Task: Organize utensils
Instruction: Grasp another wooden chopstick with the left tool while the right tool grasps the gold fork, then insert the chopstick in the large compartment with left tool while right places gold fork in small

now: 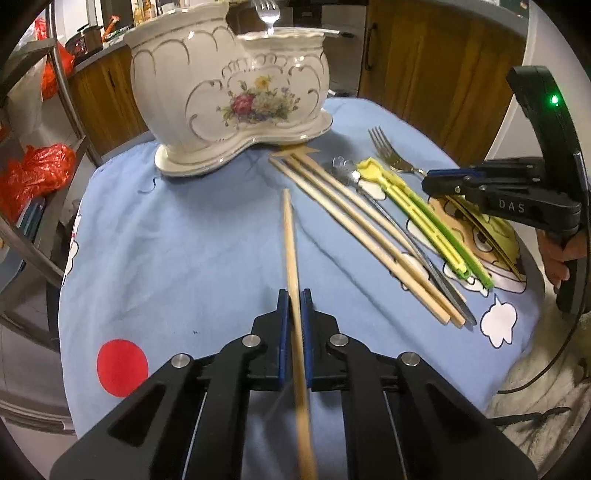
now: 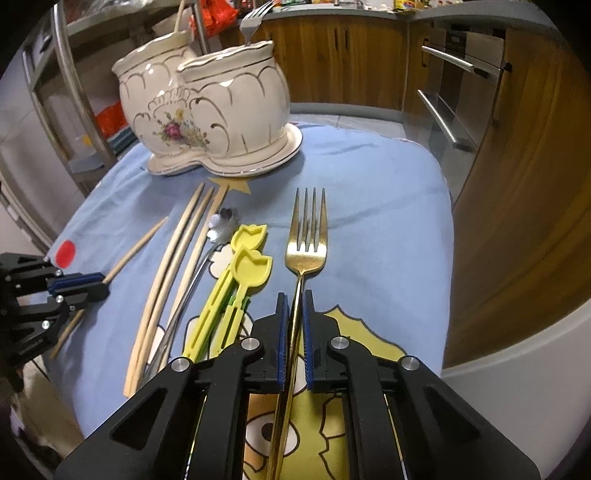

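Note:
A white floral ceramic utensil holder point(image 1: 229, 96) point(image 2: 207, 110) with two compartments stands at the far side of the blue cloth; a silver fork point(image 1: 266, 16) point(image 2: 253, 22) stands in one compartment. My left gripper point(image 1: 294, 301) point(image 2: 101, 286) is shut on a wooden chopstick point(image 1: 291, 251) point(image 2: 136, 247) that points toward the holder. My right gripper point(image 2: 295, 301) point(image 1: 424, 181) is shut on the handle of a gold fork point(image 2: 306, 236) point(image 1: 388, 151). Between them lie three wooden chopsticks point(image 1: 362, 236) point(image 2: 173, 258), a silver spoon point(image 1: 369, 192) point(image 2: 221, 225) and yellow-green plastic utensils point(image 1: 424, 218) point(image 2: 243, 266).
The blue cartoon cloth point(image 1: 184, 240) point(image 2: 388, 221) covers a small round table. Wooden cabinets point(image 1: 424, 55) point(image 2: 517, 184) stand behind and to the right. A metal rack point(image 1: 66, 92) with red bags point(image 1: 33, 173) stands at the left.

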Tool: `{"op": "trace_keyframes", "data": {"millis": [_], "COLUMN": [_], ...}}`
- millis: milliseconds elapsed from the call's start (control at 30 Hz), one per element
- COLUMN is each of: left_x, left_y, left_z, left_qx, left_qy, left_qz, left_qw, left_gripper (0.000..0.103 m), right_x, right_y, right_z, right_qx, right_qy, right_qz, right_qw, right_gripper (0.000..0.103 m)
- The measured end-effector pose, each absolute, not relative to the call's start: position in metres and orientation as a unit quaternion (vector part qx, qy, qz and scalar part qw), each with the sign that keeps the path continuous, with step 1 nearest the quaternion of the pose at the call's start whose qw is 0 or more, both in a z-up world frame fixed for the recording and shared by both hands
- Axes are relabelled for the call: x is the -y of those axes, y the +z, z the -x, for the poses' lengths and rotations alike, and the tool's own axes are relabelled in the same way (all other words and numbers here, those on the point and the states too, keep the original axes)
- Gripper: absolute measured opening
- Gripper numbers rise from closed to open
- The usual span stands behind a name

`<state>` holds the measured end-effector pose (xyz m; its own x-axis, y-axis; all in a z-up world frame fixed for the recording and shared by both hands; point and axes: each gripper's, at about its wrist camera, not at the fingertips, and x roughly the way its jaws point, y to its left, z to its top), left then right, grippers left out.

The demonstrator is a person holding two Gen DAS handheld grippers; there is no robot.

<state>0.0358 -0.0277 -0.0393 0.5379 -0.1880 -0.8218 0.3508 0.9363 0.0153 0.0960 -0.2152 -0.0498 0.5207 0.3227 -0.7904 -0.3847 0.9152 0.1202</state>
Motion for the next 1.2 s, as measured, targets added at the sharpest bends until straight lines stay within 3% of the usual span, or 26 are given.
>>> {"op": "trace_keyframes", "data": {"millis": [733,1200], "left_x": [-0.013,-0.044], "left_y": [0.031,0.097], "left_z": [-0.008,-0.041], "left_qx": [-0.241,-0.098], "left_qy": [-0.161,-0.142], "left_qz": [-0.024,0.049], "left_qw": [0.957,0.984], "left_gripper": [0.006,0.006], "right_x": [0.238,0.216], "right_y": [0.034,0.087], "right_z": [-0.033,-0.064], "right_qx": [-0.211,-0.177], "right_qy": [0.263,0.267], "right_qz": [0.006,-0.016], "right_qw": [0.942,0.947], "right_gripper": [0.007,0.005]}}
